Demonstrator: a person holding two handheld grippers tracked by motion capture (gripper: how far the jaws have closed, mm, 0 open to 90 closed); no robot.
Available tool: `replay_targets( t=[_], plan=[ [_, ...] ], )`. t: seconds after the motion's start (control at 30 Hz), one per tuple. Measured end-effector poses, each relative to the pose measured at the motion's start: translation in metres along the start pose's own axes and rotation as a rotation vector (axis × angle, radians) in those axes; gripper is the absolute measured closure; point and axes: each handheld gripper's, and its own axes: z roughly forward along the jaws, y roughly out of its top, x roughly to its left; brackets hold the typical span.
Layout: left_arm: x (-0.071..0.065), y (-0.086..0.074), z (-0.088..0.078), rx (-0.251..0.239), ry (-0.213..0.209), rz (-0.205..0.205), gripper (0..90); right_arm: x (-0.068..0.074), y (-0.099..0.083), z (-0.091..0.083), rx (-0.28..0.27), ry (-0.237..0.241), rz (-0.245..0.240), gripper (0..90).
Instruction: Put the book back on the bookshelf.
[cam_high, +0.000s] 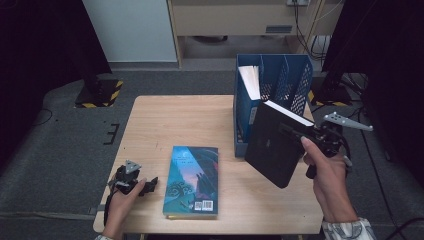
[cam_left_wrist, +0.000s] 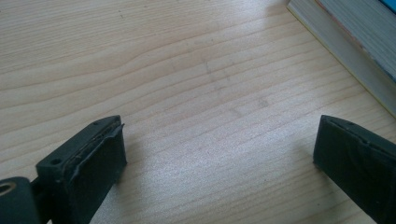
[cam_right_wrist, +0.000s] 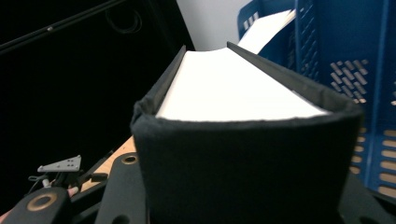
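Note:
A thick black book (cam_high: 272, 145) hangs tilted in the air over the table's right side, in front of the blue file rack (cam_high: 295, 75). My right gripper (cam_high: 299, 132) is shut on it near its upper right corner. In the right gripper view the black book (cam_right_wrist: 243, 93) has its spine toward the camera and its white page block on top. A teal-covered book (cam_high: 192, 180) lies flat on the table, front centre. My left gripper (cam_high: 149, 184) rests at the front left corner, open, with bare wood between its jaws (cam_left_wrist: 219, 163). The teal book's page edge (cam_left_wrist: 355, 51) lies just beyond it.
The wooden table (cam_high: 175, 120) has bare wood at the back left. The blue rack (cam_right_wrist: 336, 46) stands at the back right edge with a white book or paper stack (cam_high: 250, 80) leaning in its left slot. Dark stands and cables surround the table on the floor.

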Motion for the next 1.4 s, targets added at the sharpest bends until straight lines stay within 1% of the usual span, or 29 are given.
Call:
replay_targets(
  t=[0.2, 0.37, 0.47, 0.6, 0.7, 0.87, 1.13, 1.4],
  plan=[
    [0.000, 0.000, 0.000, 0.001, -0.001, 0.002, 1.2, -0.005, 0.012, -0.007, -0.029, -0.035, 0.004, 52.6],
    [0.000, 0.000, 0.000, 0.001, -0.002, 0.003, 0.9, -0.010, 0.025, -0.011, -0.055, -0.064, 0.016, 52.6],
    [0.000, 0.000, 0.000, 0.001, -0.002, 0.003, 0.8, -0.013, 0.033, -0.012, -0.072, -0.083, 0.015, 52.6],
    [0.000, 0.000, 0.000, 0.001, -0.003, 0.003, 0.8, -0.017, 0.043, -0.014, -0.079, -0.113, 0.014, 52.5],
    [0.000, 0.000, 0.000, 0.001, -0.003, 0.003, 0.7, -0.020, 0.049, -0.016, -0.092, -0.129, 0.022, 52.5],
    [0.000, 0.000, 0.000, 0.002, -0.004, 0.004, 0.6, -0.023, 0.059, -0.016, -0.097, -0.167, 0.006, 52.5],
    [0.000, 0.000, 0.000, 0.002, -0.005, 0.004, 0.6, -0.029, 0.065, -0.018, -0.100, -0.206, 0.004, 52.5],
    [0.000, 0.000, 0.001, 0.002, -0.005, 0.005, 0.5, -0.039, 0.063, -0.023, -0.093, -0.243, 0.011, 52.5]
  ],
)
